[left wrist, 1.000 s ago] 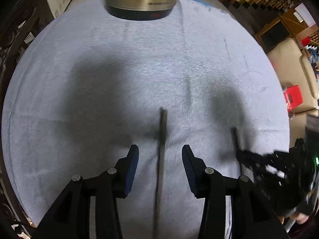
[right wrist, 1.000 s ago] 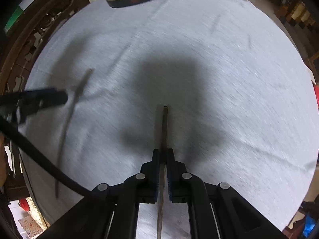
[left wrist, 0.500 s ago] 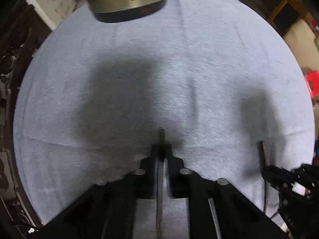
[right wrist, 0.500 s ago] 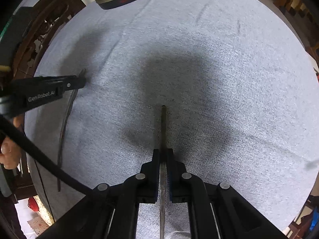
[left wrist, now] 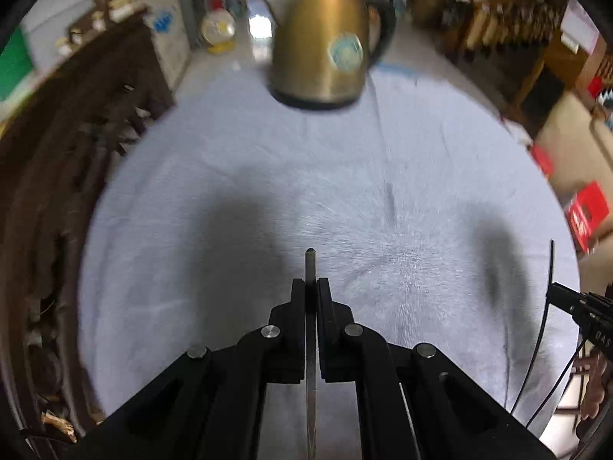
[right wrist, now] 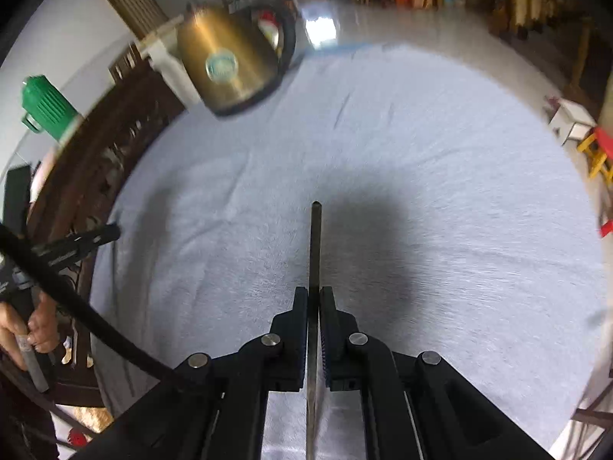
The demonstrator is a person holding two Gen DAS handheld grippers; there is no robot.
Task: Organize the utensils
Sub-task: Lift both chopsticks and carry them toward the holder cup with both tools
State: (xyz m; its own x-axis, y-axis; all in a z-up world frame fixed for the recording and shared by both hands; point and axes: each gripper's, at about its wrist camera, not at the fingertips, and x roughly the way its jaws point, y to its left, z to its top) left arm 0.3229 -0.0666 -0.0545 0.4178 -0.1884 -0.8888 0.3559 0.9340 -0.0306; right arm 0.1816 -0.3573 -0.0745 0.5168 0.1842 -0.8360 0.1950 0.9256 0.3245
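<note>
Left tool: clamped shut on a thin dark chopstick. The stick runs straight out between the two pads, its blunt tip poking a little way past them, the rest trailing back under the tool. It is off the cloth, with its shadow below.

Right tool: likewise closed tight on a second chopstick, which sticks out further beyond the pads than the other one. It too is held above the cloth.

Tabletop: round, covered by a pale grey-blue cloth, with creases here and there. Dark shadows of both tools fall on it.

Brass-coloured kettle with a round sticker stands at the far edge of the tabletop, well apart from both tools. Its outline is blurred.

In the right wrist view a hand grips the handle of the other tool at the left edge, beside a dark carved wooden chair. A black cable crosses in front.
</note>
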